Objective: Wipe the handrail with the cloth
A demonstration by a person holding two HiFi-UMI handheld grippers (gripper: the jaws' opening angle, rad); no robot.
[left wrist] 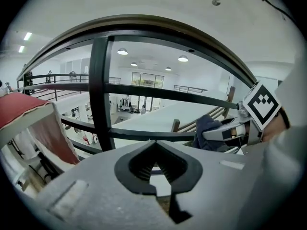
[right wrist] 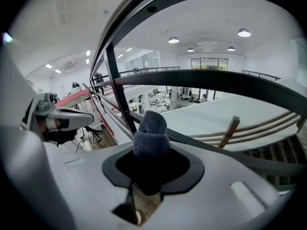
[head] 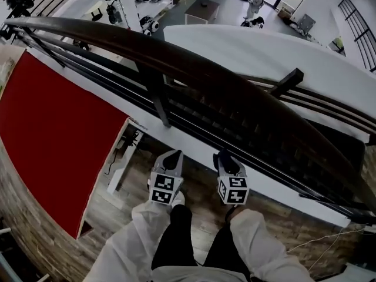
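Right tongs (right wrist: 151, 150) clamped on cloth (right wrist: 150, 127), handrail (head: 194, 68) above

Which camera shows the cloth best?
The right gripper view: the cloth sits big and central, pinched in the jaws. The left gripper view shows it small, at the right. The head view doesn't show it.

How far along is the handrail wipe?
Done: the grey-blue terry cloth is clamped in the right tool. In hand: both tools sit low by the railing bars, below the dark curved wooden handrail, and the cloth isn't touching it. The left tool is shut and empty. Left: raise the cloth to the rail and wipe along it; nothing shows any stretch wiped so far.
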